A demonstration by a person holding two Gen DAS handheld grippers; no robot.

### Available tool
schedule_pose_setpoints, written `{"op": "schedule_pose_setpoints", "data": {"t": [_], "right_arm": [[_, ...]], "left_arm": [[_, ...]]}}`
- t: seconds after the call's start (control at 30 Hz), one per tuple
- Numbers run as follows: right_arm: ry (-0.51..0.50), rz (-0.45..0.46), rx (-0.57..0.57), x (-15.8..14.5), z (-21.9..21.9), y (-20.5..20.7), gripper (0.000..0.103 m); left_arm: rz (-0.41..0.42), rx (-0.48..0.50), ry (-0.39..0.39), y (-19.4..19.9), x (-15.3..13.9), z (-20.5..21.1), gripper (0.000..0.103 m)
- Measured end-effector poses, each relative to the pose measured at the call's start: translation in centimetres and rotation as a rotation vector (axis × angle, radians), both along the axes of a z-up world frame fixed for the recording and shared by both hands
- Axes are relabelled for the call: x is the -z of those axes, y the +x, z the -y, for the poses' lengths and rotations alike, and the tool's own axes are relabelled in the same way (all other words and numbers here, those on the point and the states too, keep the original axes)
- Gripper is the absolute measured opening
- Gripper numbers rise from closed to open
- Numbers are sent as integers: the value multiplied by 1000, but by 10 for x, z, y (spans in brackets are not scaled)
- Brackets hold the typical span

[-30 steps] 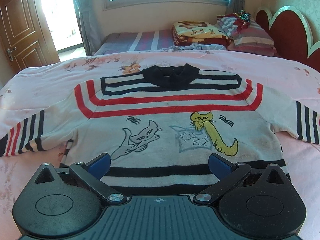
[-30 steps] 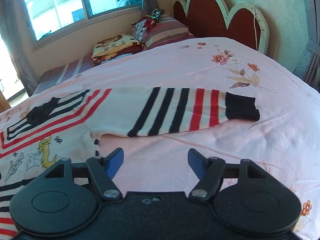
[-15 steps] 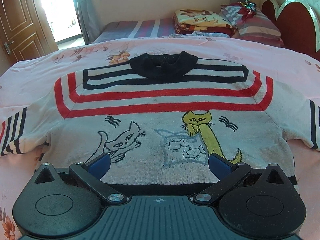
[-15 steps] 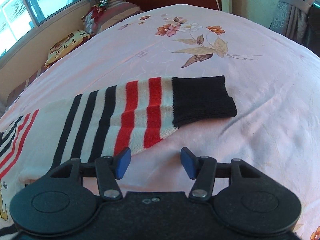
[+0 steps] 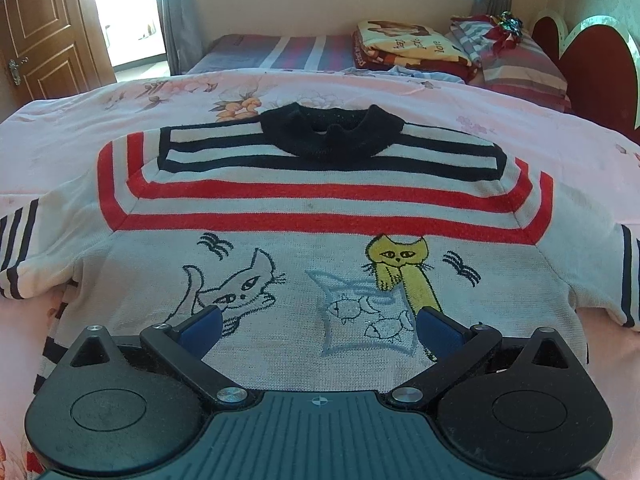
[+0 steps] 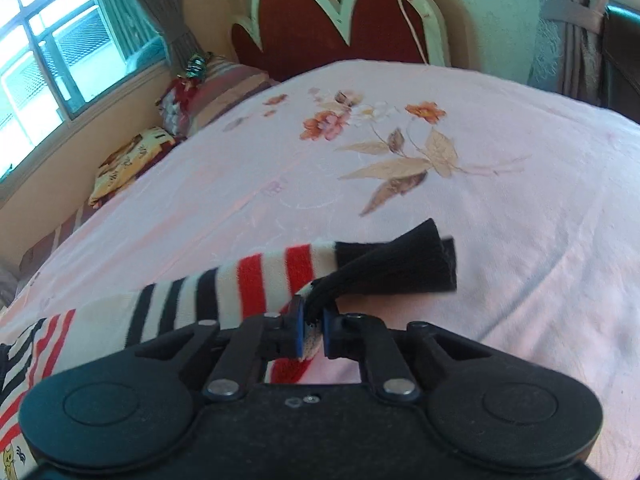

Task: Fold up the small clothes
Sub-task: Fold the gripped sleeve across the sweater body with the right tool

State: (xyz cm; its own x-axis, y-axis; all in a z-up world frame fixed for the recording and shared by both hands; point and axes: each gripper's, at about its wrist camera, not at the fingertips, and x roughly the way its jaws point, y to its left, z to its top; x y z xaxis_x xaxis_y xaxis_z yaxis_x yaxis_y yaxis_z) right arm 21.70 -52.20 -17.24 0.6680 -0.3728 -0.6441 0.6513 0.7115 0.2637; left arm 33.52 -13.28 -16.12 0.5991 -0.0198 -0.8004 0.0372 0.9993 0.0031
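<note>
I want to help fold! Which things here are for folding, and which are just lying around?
For folding: the striped cat sweater, its sleeve pinched in the right tool, the open left tool.

Lying around: folded blanket, striped pillow, pink bedspread, headboard.

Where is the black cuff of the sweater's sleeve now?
In the right wrist view, the black cuff sits low at centre, pinched in the right tool above the pink bedspread.

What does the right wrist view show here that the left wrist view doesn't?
Only the right wrist view: the right gripper shut on the sleeve near its black cuff, bunched and raised off the bed.
Only the left wrist view: the left gripper open over the sweater front, the collar, the door.
Both: sweater, bed, headboard.
</note>
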Motion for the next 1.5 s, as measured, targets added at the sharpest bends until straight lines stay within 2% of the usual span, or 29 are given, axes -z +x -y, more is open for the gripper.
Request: {"op": "schedule_pose_setpoints", "data": {"t": [0.17,0.27,0.47,0.53,0.57,0.6,0.63,0.7,0.8,0.97,1.0,1.03,1.07,1.1,1.33,1.37,1.4,1.5], "right_arm": [[-112,68,-256,-40,-70,46,9],[-104,95,-412,-47,-126,79,9],[-15,48,-701,-23,-244,126,9],[27,-32,-795,-3,-277,138,12],[63,-86,-831,9,-289,144,20],[94,-127,-844,20,-297,146,28],[110,-137,-845,24,-300,144,30],[102,-105,-833,14,-297,135,37],[75,-55,-773,-9,-275,111,42],[7,-36,-657,-23,-234,65,54],[0,-38,-638,-24,-227,58,54],[-9,-40,-614,-21,-221,52,54],[-16,-44,-596,-18,-216,48,54],[-19,-50,-577,-16,-212,44,55],[1,-113,-455,11,-189,43,55],[0,-122,-448,15,-188,45,55],[-1,-127,-444,17,-188,48,55],[-4,-143,-431,23,-187,56,57]], "left_arm": [[6,-24,-34,8,-8,-13,102],[7,-58,-66,13,-13,-32,103],[24,-81,-79,21,-15,-71,103],[7,-68,-105,26,-9,-79,103],[-4,-59,-132,29,-6,-82,103],[-19,-48,-162,32,-2,-84,103],[-32,-34,-189,34,2,-84,103],[-56,10,-256,38,9,-80,103],[-120,79,-353,48,23,-65,103],[-127,103,-378,54,39,-43,102],[-118,100,-402,55,39,-42,91],[-110,100,-430,56,39,-41,73],[-125,100,-455,58,41,-40,39],[-142,93,-478,61,44,-39,33],[-105,94,-491,63,49,-30,33],[-95,93,-508,62,48,-30,25],[-90,92,-533,61,48,-31,7],[-31,81,-555,57,36,-36,7]]}}
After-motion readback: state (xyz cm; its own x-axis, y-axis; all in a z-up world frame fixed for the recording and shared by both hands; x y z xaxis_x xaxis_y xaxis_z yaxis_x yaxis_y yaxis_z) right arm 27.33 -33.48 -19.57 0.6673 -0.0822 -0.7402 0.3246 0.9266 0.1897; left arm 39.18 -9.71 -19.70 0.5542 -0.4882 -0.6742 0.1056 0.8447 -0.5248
